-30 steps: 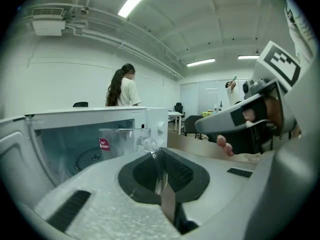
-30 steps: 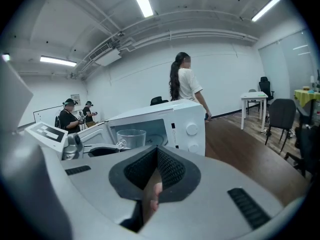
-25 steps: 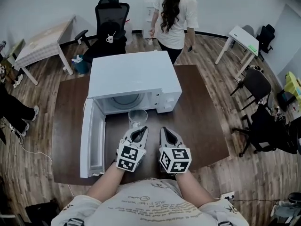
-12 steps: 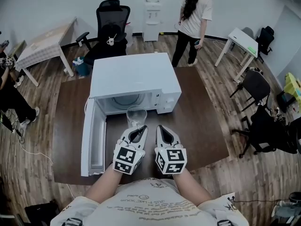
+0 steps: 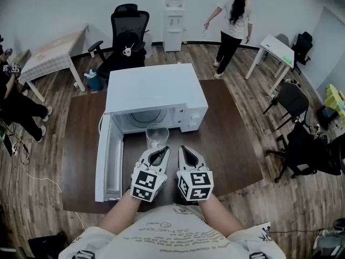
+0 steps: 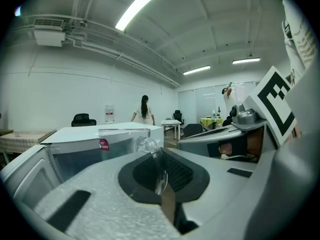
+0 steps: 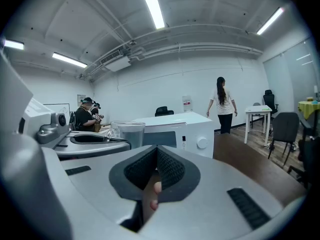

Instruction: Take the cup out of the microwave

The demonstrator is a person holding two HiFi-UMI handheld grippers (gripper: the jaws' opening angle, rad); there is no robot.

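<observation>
At the dark brown desk (image 5: 237, 144), the left tool (image 5: 160, 151) pinches a clear glass cup (image 5: 157, 134) by the white microwave (image 5: 156, 88); the right tool (image 5: 185, 150) is pressed together.

White: the microwave (image 5: 156, 93). Clear, with a small red label: the cup (image 5: 157, 135). Dark brown: the worktop (image 5: 232, 139). Pale grey with black ribbed pads: the left tool (image 5: 160, 150) and the right tool (image 5: 184, 150). Black-and-white square markers: their cubes (image 5: 146, 182). Brown wood planking: the floor (image 5: 253, 96).
</observation>
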